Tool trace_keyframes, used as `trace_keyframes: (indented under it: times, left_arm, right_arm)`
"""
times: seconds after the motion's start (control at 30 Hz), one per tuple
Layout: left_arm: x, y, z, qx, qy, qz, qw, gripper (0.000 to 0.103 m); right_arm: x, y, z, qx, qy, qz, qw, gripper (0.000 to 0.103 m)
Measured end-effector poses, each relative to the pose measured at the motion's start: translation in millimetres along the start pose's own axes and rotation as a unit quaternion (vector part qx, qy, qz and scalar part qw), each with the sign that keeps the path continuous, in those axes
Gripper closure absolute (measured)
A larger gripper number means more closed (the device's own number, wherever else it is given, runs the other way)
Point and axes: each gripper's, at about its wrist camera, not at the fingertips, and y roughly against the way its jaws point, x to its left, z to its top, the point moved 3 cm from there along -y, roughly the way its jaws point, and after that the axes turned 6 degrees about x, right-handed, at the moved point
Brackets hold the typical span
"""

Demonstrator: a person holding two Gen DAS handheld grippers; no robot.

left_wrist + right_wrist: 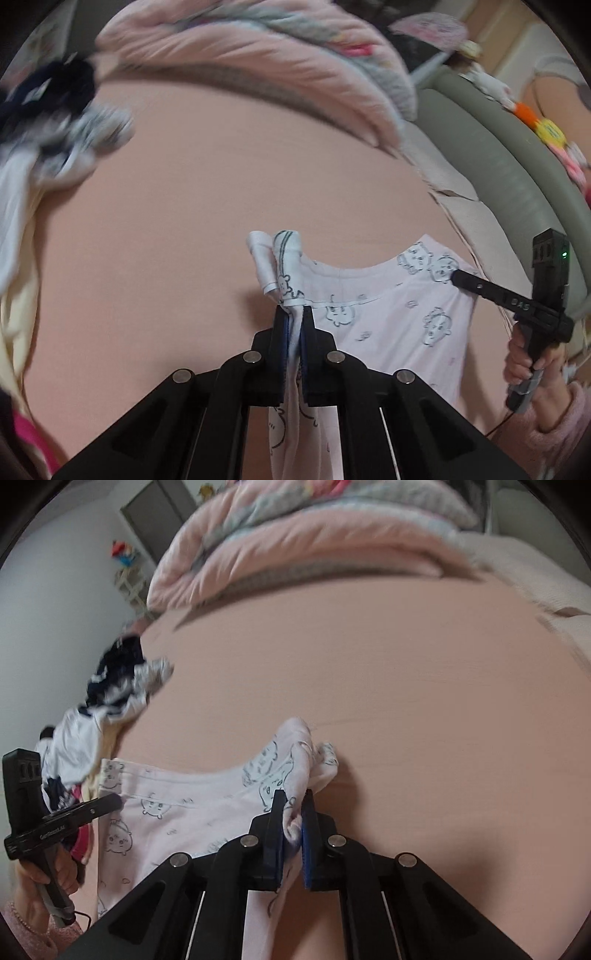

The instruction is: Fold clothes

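Note:
A pale pink garment [391, 314] printed with small cartoon faces hangs stretched between my two grippers above a pink bed sheet [184, 206]. My left gripper [294, 314] is shut on one top corner of it, where the fabric bunches above the fingertips. My right gripper [293, 801] is shut on the other top corner of the garment [173, 819]. In the left wrist view the right gripper [456, 275] shows at the right edge, held by a hand in a fuzzy pink sleeve. The right wrist view shows the left gripper [116, 801] at the left edge.
A heap of dark blue, white and cream clothes [110, 698] lies at the left of the bed. A rolled pink and grey quilt [258, 55] lies across the far side. A grey padded headboard [480, 147] with small toys curves along the right.

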Motion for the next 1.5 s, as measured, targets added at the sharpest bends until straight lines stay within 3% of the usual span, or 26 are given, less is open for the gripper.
trace_keyframes:
  times: [0.13,0.23,0.3,0.37,0.4,0.47,0.5,0.53,0.63,0.73,0.77,0.87,0.97,1.03,1.13,1.23,1.33,1.43,1.5]
  left_arm:
    - [-3.9,-26.6,11.9,0.017,-0.009,0.005,0.9998,0.099]
    - [14.3,-60.9,14.6,0.063,0.004,0.035,0.9974,0.097]
    - [25.4,-79.9,16.8,0.088,0.011,0.054,0.9946,0.097]
    - [20.8,-50.7,25.8,0.036,0.001,0.068,0.9970,0.094]
    - [14.5,-36.5,27.7,0.007,-0.020,0.080,0.9966,0.091]
    - [-4.7,-18.4,27.7,-0.032,-0.079,0.091,0.9922,0.090]
    - [-12.3,-25.8,26.0,-0.019,-0.098,0.091,0.9909,0.090]
    - [-19.8,-33.1,24.4,-0.007,-0.116,0.091,0.9890,0.090]
    - [-41.4,-55.3,19.5,0.031,-0.169,0.090,0.9810,0.090]
    - [-33.5,-87.0,14.8,0.085,-0.156,0.078,0.9810,0.090]
    - [-29.8,-96.6,13.6,0.102,-0.151,0.074,0.9804,0.090]
    - [-24.1,-95.4,24.2,0.090,-0.149,0.060,0.9829,0.090]
    - [-23.5,-97.6,43.0,0.064,-0.155,0.100,0.9808,0.090]
    - [-21.0,-103.7,54.4,0.071,-0.136,0.101,0.9831,0.090]
    - [-37.9,-79.7,48.9,0.061,-0.132,0.059,0.9876,0.090]
    - [-57.7,-64.1,12.6,0.095,-0.171,0.025,0.9804,0.090]
    - [-51.8,-68.7,-24.3,0.153,-0.182,0.033,0.9709,0.090]
    - [-33.2,-62.5,-47.1,0.192,-0.185,0.062,0.9619,0.090]
    - [-14.8,-35.1,-49.1,0.186,-0.167,0.112,0.9617,0.090]
  right_arm:
    - [-30.3,24.7,9.0,-0.013,-0.004,-0.024,1.000,0.098]
    - [-49.0,-4.8,6.3,0.018,-0.018,-0.058,0.998,0.098]
    - [-61.2,-25.9,4.1,0.041,-0.027,-0.082,0.995,0.082]
    - [-73.3,-46.8,1.8,0.063,-0.036,-0.105,0.992,0.072]
    - [-72.2,-37.7,4.6,0.050,-0.040,-0.103,0.993,0.069]
    - [-64.8,-2.3,12.6,-0.021,-0.041,-0.101,0.994,0.062]
    - [-59.6,11.2,15.8,-0.049,-0.035,-0.099,0.993,0.059]
    - [-51.0,12.6,19.3,-0.045,-0.021,-0.087,0.995,0.057]
    - [-19.4,-7.3,22.5,0.019,0.032,-0.044,0.998,0.057]
    - [-1.3,-56.5,7.3,0.096,0.105,-0.081,0.986,0.057]
    - [-6.7,-66.7,5.6,0.103,0.105,-0.087,0.985,0.058]
    - [-22.4,-69.4,13.0,0.080,0.082,-0.091,0.989,0.059]
    - [-35.4,-61.7,27.5,0.050,0.046,-0.085,0.994,0.059]
    - [-37.7,-70.8,33.3,0.057,0.037,-0.084,0.994,0.059]
    - [-28.4,-59.1,31.3,0.050,0.040,-0.087,0.994,0.059]
    - [-12.0,-27.1,10.6,0.044,0.049,-0.053,0.996,0.056]
    - [5.1,-15.1,-28.3,0.083,0.064,-0.019,0.994,0.056]
    - [7.8,-23.5,-73.9,0.134,0.112,-0.036,0.984,0.059]
    - [-8.0,-11.0,-89.1,0.133,0.145,-0.058,0.979,0.059]
